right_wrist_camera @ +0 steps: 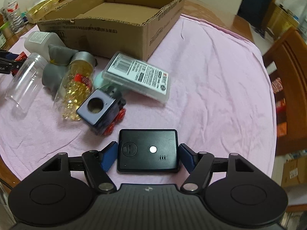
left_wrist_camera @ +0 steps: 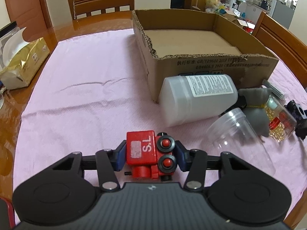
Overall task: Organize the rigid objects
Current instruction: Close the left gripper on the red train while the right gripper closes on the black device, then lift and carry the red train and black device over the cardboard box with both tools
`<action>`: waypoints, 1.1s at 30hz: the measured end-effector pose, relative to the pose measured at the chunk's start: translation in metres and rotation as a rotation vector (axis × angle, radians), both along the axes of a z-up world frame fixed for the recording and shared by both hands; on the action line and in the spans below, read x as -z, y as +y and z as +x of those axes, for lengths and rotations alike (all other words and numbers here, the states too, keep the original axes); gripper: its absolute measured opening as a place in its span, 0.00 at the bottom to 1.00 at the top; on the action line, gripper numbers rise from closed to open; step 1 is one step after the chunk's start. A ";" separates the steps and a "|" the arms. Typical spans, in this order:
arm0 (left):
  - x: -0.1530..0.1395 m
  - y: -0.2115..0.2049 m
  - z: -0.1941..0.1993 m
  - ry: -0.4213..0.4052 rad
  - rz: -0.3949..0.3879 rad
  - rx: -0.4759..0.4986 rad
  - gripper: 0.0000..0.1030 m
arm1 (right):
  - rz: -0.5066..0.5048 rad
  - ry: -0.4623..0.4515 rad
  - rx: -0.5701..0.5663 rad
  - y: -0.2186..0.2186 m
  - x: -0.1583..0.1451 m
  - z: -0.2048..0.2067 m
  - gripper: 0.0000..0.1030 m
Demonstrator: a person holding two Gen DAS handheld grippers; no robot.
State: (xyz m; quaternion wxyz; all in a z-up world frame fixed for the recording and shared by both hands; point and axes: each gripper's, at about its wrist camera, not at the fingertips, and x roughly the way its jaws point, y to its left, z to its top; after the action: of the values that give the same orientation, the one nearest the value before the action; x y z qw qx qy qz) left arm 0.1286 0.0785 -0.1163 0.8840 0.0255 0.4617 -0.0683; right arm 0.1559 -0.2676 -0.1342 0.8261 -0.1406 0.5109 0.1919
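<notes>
My left gripper point(left_wrist_camera: 150, 153) is shut on a red toy train point(left_wrist_camera: 142, 151) with black-and-red wheels, low over the pink cloth point(left_wrist_camera: 86, 95). In the right wrist view my right gripper point(right_wrist_camera: 148, 151) is shut on a flat black device point(right_wrist_camera: 147, 161) with a white dot, its blue pads point(right_wrist_camera: 109, 157) against both sides. An open cardboard box point(left_wrist_camera: 211, 65) point(right_wrist_camera: 96, 32) stands beyond both grippers, and nothing shows inside it.
In front of the box lie a white bottle point(left_wrist_camera: 197, 97), a clear jar point(left_wrist_camera: 239, 140), a grey pouch point(right_wrist_camera: 54, 67), a jar of yellow capsules point(right_wrist_camera: 76, 90), a dark blue toy train car point(right_wrist_camera: 101, 113) and a labelled clear case point(right_wrist_camera: 138, 76). A gold tissue pack point(left_wrist_camera: 23, 61) sits far left. Wooden chairs point(left_wrist_camera: 101, 2) ring the table.
</notes>
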 end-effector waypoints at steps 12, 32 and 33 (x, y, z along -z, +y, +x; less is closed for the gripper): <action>-0.002 -0.001 -0.020 0.026 -0.007 -0.023 0.51 | 0.025 0.021 0.059 0.039 0.003 -0.041 0.72; -0.002 -0.006 -0.016 0.029 0.002 -0.029 0.50 | 0.010 0.053 0.100 0.047 0.014 -0.036 1.00; -0.002 -0.006 -0.015 0.029 0.001 -0.029 0.50 | 0.016 0.045 0.100 0.046 0.014 -0.039 1.00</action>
State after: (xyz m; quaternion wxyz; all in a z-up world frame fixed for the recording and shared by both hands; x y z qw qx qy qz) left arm 0.1132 0.0724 -0.1145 0.8780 0.0180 0.4751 -0.0556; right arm 0.1172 -0.2213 -0.1482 0.8240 -0.1042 0.5341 0.1576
